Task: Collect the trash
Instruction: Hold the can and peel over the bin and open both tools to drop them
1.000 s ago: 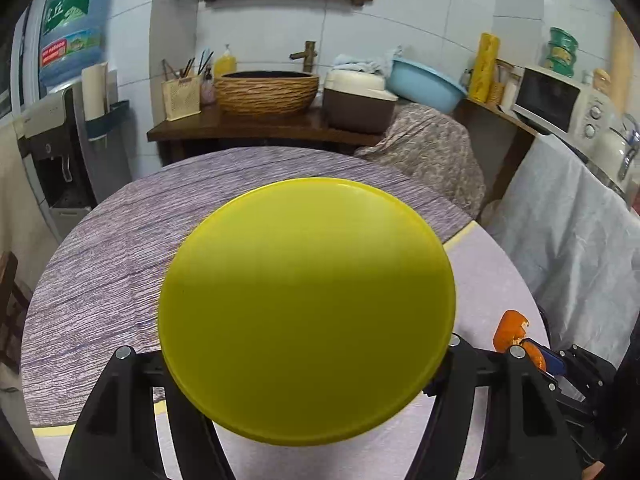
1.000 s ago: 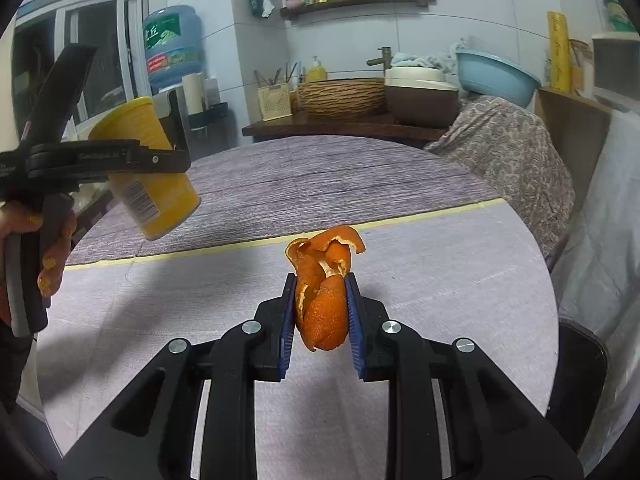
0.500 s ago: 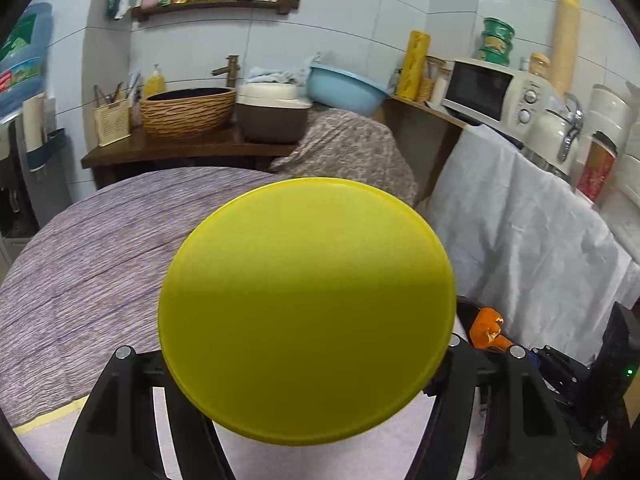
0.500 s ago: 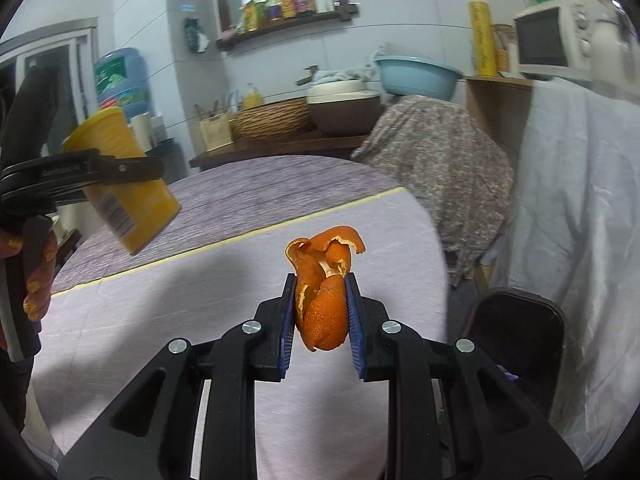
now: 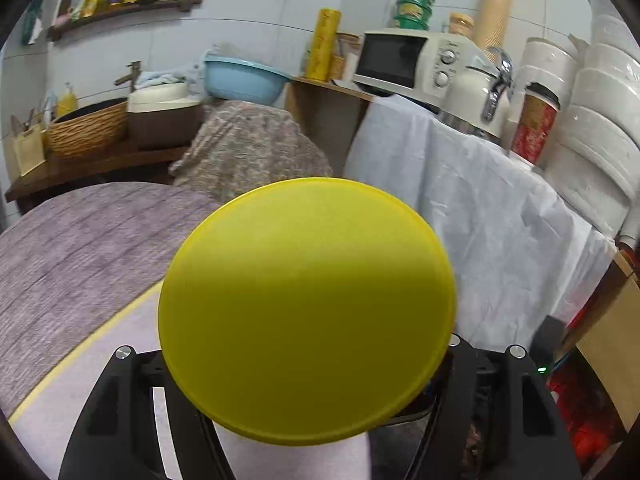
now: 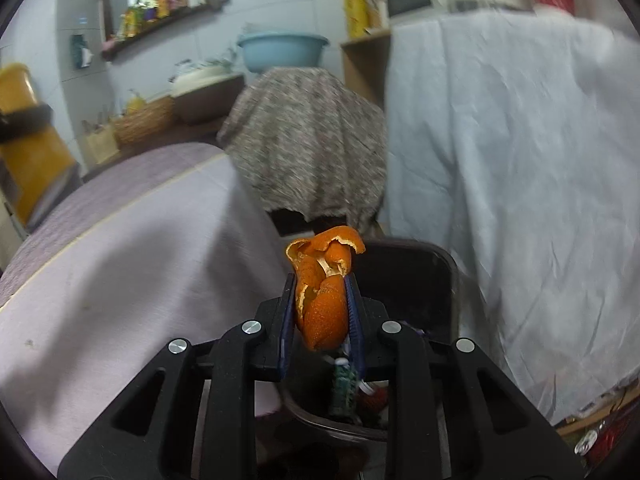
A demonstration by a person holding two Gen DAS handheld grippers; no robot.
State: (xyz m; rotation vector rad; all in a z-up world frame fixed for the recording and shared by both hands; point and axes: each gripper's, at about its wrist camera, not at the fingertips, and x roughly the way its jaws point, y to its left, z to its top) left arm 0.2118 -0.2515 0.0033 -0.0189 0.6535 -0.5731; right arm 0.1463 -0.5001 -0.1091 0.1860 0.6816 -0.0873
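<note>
A yellow plastic tub (image 5: 306,312) fills the middle of the left wrist view, its round end facing the camera. My left gripper (image 5: 308,360) is shut on it, the fingertips hidden behind the tub. From the right wrist view the same tub (image 6: 28,152) shows at the far left with a black finger across it. My right gripper (image 6: 322,300) is shut on a curled orange peel (image 6: 320,312) between its blue pads. The peel hangs above a dark trash bin (image 6: 440,276) beside the table, with scraps lying inside it.
The round table (image 6: 120,280) with its purple cloth lies to the left. A white sheet (image 6: 520,160) covers a counter close on the right, bearing a microwave (image 5: 404,60) and a kettle (image 5: 476,92). A floral-covered mound (image 6: 308,148) stands behind the bin.
Both views have swung right, from the table top toward the white sheet. The right gripper has carried the peel off the table edge and down over the bin. Neither grip has changed.
</note>
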